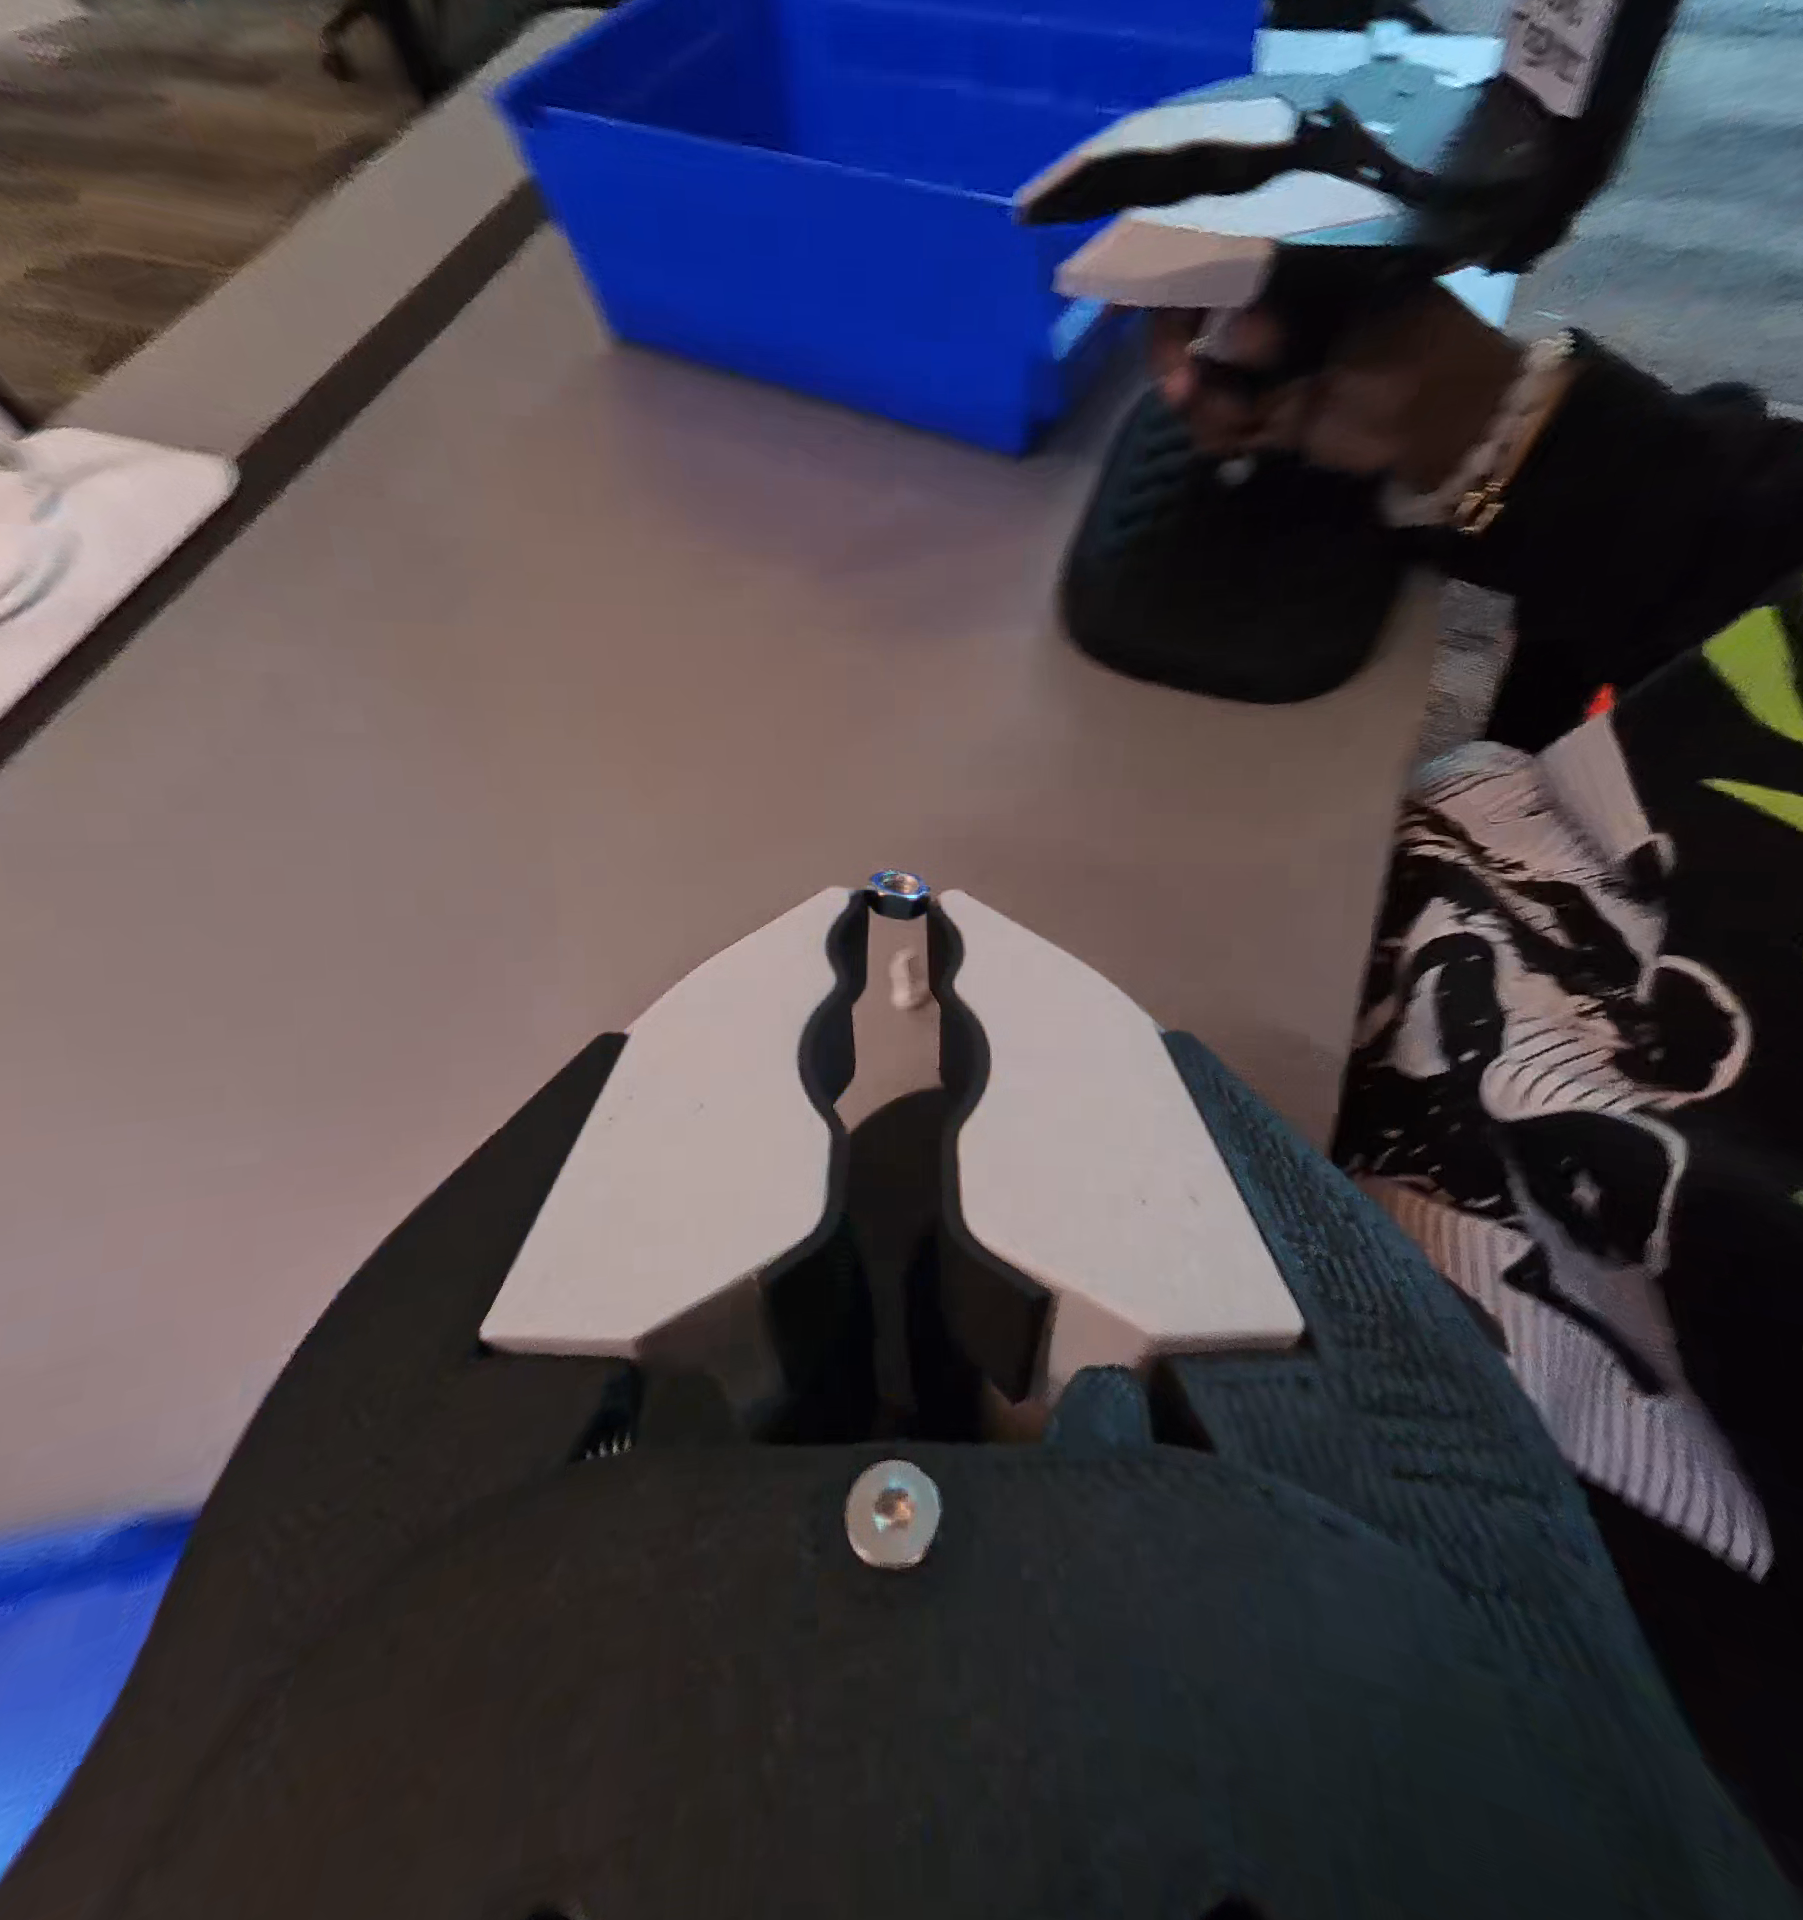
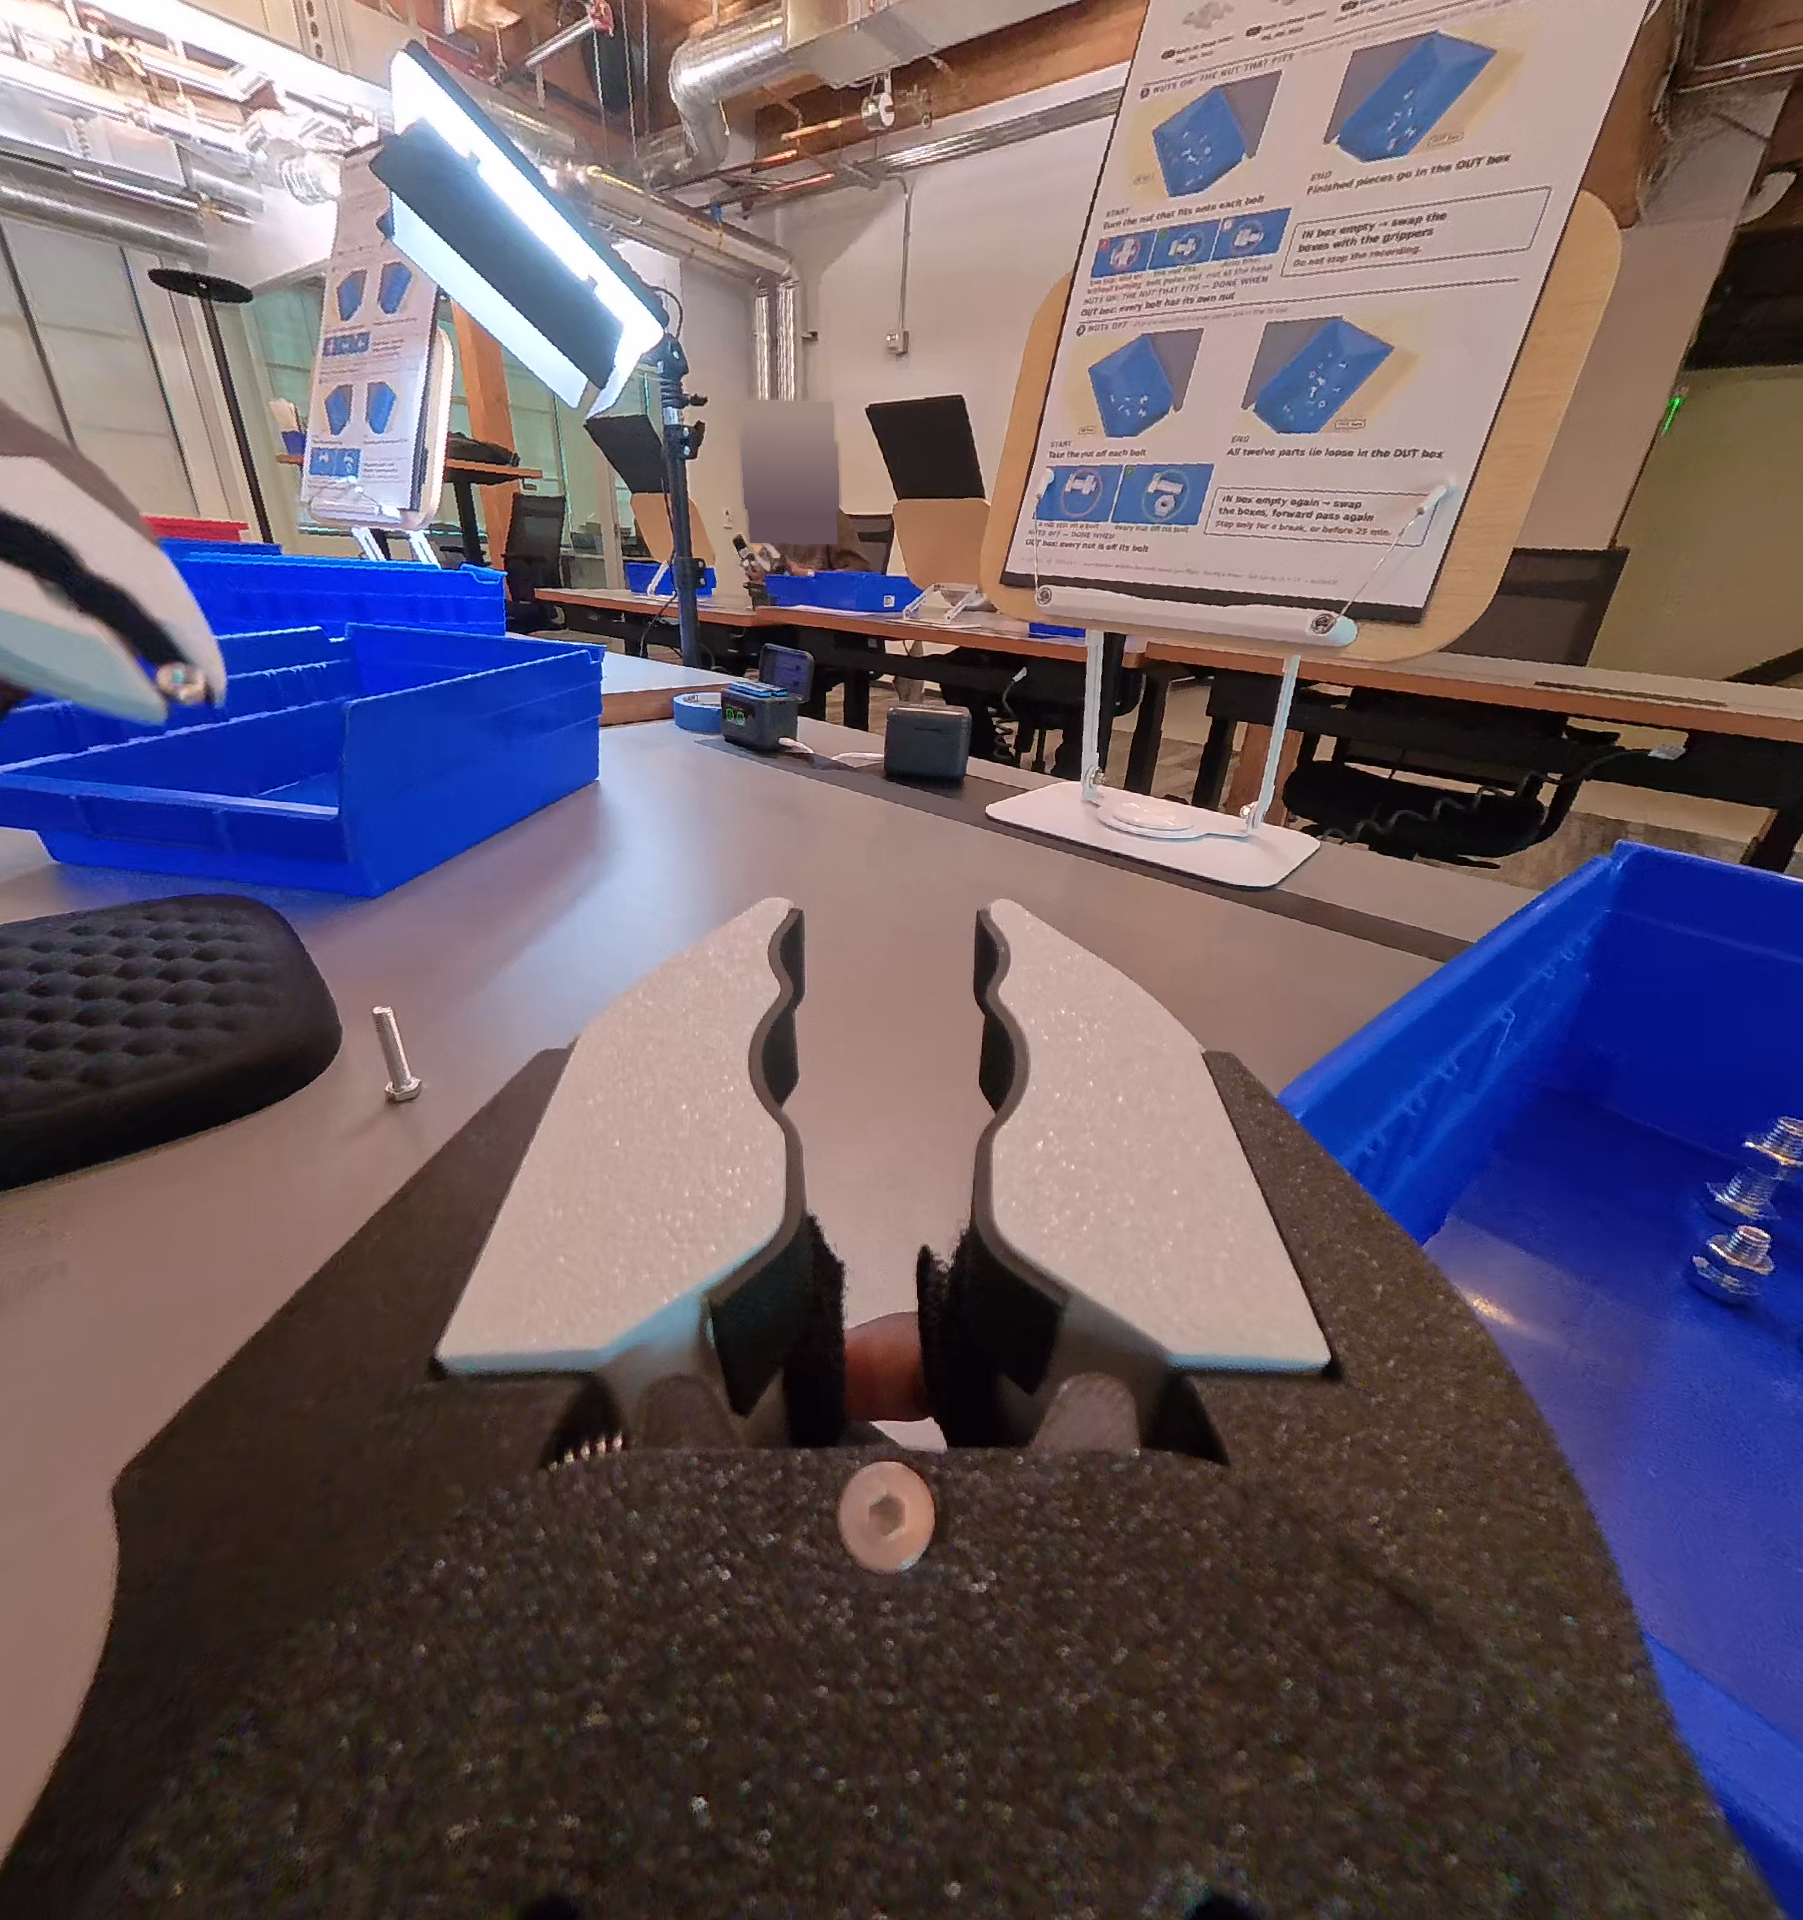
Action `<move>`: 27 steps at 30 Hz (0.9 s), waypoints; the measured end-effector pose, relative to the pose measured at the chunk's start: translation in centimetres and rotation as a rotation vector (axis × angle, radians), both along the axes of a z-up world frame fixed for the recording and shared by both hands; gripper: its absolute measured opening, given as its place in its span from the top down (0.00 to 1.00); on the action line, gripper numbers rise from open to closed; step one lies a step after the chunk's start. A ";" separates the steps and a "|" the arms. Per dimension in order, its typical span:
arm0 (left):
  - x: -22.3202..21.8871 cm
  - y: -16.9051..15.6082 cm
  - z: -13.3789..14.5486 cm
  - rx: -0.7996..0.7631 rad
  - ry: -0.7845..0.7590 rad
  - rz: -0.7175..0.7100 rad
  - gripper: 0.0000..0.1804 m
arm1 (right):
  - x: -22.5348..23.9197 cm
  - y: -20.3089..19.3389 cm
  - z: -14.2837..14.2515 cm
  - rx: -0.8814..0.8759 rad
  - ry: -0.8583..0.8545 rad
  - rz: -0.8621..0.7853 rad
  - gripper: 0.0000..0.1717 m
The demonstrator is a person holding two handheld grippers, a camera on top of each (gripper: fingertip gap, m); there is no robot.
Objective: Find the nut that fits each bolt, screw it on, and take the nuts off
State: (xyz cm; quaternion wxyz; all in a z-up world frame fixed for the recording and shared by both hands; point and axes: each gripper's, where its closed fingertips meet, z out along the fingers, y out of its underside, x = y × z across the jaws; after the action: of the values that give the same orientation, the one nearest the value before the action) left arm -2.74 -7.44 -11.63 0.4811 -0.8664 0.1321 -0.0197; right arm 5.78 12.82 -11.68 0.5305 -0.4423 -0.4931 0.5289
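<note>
Both wrist views look forward, low over the grey table [image 1: 668,582] — sharing its black pad [image 2: 97,1029].

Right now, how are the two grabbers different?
The left gripper is pinching a small shiny nut at its tips; the right gripper holds nothing. The left one's fingers are nearly together; the right one's stand wide apart. Both have pale fingers with wavy black inner edges on black bodies.

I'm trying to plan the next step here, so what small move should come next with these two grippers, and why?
Probably the right gripper should go to the bolt on the table and pick it up. The left gripper already pinches a nut at its fingertips, while the right one is open with nothing in it, and the bolt lies loose beside the black pad.
</note>
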 end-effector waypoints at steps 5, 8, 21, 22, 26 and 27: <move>5.2 4.0 -5.5 -0.116 -0.003 -0.008 0.94 | 0.1 0.0 0.1 -0.002 0.011 0.001 0.82; 6.0 5.6 -8.7 -0.194 0.023 0.026 0.94 | 0.2 0.0 0.2 -0.004 0.015 0.006 0.82; 5.5 6.6 -12.5 -0.344 0.083 0.083 0.94 | 0.4 0.0 0.3 -0.011 0.033 0.010 0.82; 5.5 6.5 -12.5 -0.345 0.080 0.084 0.94 | 0.4 0.0 0.3 -0.011 0.032 0.009 0.82; 5.7 6.5 -12.5 -0.351 0.071 0.079 0.93 | 0.4 0.0 0.3 -0.010 0.031 0.008 0.82; 5.8 6.4 -12.5 -0.351 0.071 0.078 0.93 | 0.4 0.0 0.3 -0.010 0.031 0.008 0.82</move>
State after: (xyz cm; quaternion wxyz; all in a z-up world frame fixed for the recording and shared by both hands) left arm 3.02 -0.99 -24.14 0.3181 -0.9417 0.1098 0.0069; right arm 6.16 12.81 -11.34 0.5340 -0.4347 -0.4840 0.5401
